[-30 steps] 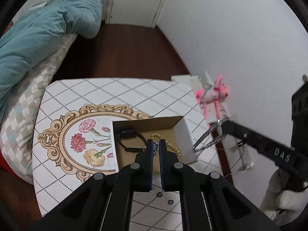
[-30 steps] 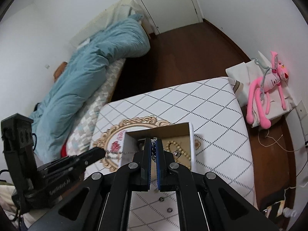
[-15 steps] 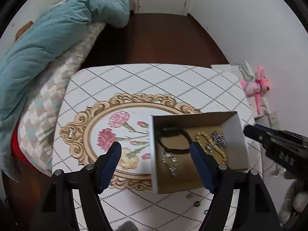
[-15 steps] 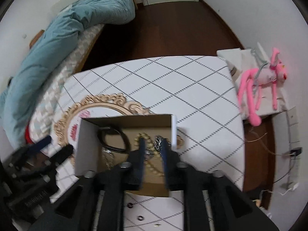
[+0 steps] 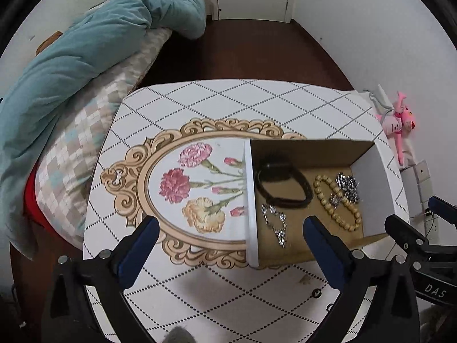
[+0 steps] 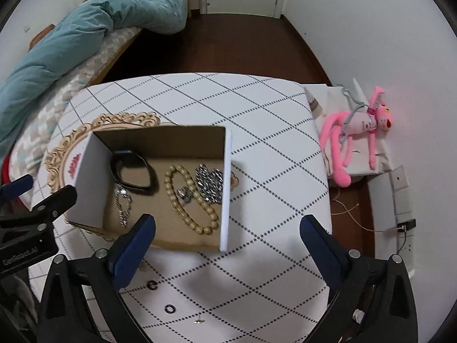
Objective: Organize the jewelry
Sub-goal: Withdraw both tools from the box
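On the table (image 6: 257, 120) stood a box (image 6: 227, 188) of jewelry; at six o'clock, left gripper (image 5: 228, 228) and right gripper (image 6: 227, 225) jaws were opening wide, empty.

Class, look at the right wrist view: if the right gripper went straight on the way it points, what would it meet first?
Probably the right wall of the cardboard box, which lies midway between its opening jaws; depth is unclear, nothing is between them.

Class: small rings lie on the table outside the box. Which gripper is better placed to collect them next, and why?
Probably the right gripper: two dark rings lie just below its opening jaws, nothing between them. In the left gripper view they sit off right.
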A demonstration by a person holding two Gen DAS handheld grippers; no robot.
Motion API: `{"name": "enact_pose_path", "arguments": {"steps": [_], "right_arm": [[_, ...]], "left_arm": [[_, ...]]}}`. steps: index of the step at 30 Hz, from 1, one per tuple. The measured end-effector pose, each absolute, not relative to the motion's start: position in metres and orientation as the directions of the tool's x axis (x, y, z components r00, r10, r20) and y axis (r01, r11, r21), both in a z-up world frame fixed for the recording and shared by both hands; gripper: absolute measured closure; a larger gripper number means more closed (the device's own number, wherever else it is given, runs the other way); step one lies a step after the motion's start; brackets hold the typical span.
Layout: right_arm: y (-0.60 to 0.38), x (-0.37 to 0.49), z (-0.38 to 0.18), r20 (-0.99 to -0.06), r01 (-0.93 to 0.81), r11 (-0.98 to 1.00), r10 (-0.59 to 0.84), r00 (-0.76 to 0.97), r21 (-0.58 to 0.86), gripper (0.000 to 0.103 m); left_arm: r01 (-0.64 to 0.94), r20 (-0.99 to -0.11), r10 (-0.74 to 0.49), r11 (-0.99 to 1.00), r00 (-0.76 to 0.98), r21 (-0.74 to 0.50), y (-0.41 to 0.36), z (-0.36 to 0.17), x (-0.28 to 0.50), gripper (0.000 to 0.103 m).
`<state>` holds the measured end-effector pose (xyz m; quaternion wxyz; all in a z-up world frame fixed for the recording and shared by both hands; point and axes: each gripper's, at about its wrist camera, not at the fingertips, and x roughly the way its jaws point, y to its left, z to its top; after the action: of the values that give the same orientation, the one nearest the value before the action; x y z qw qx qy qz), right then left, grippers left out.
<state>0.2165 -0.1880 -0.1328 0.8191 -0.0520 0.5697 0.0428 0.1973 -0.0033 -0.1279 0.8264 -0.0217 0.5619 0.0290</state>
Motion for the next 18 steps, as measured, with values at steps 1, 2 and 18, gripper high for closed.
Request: {"name": "enact_pose_path", "arguments": {"steps": [1,2,18], "right_arm": [[-0.190,0.214,-0.135,-0.938,-0.125,0.992,0.014,0.345,-0.031,0.001],[-0.190,0.213,-0.136,-0.939,-0.121,0.992,0.016,0.343,-0.028,0.001],[-0.201,0.167,-0.081,-0.868,-0.072,0.996,-0.003,0.497,-0.045,0.001]], "left_arm": [[-0.073,-0.930,0.024,0.997,0.366,-0.003,-0.004,-0.129,0.194,0.000],[-0.074,-0.930,0.026,0.997,0.366,-0.002,-0.004,-0.129,0.193,0.000],[-0.089,-0.878,0.053,0.996,0.476,0.012,-0.015,-0.078,0.149,0.000]]}}
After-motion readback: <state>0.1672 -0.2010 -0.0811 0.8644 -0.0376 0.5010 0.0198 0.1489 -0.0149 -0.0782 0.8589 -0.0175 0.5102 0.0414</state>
